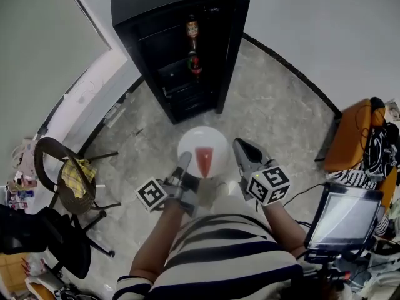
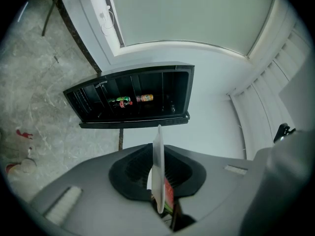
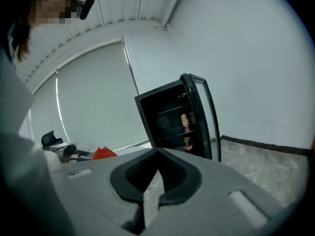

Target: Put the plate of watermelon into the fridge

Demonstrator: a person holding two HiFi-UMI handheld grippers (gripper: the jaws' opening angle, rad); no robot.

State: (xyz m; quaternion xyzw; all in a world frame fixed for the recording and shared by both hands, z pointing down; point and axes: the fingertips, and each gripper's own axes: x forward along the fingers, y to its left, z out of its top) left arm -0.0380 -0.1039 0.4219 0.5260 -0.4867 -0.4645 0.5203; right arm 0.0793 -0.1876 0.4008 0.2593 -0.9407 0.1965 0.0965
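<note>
I hold a white plate (image 1: 203, 150) with a red watermelon wedge (image 1: 204, 161) out in front of me, above the floor. My left gripper (image 1: 185, 161) is shut on the plate's left rim. In the left gripper view the plate (image 2: 158, 171) stands edge-on between the jaws, with the wedge (image 2: 169, 193) beside it. My right gripper (image 1: 242, 147) is shut and holds nothing, just right of the plate. The black fridge (image 1: 144, 17) stands ahead with its door (image 1: 232, 36) open; two bottles (image 1: 192, 27) sit on its shelves. The fridge (image 3: 167, 119) also shows in the right gripper view.
A chair (image 1: 65, 174) with a yellow cloth stands at the left by the wall. An orange seat (image 1: 355, 136) with dark bags and a screen on a stand (image 1: 342, 219) are at the right. Grey stone floor (image 1: 275, 111) lies between me and the fridge.
</note>
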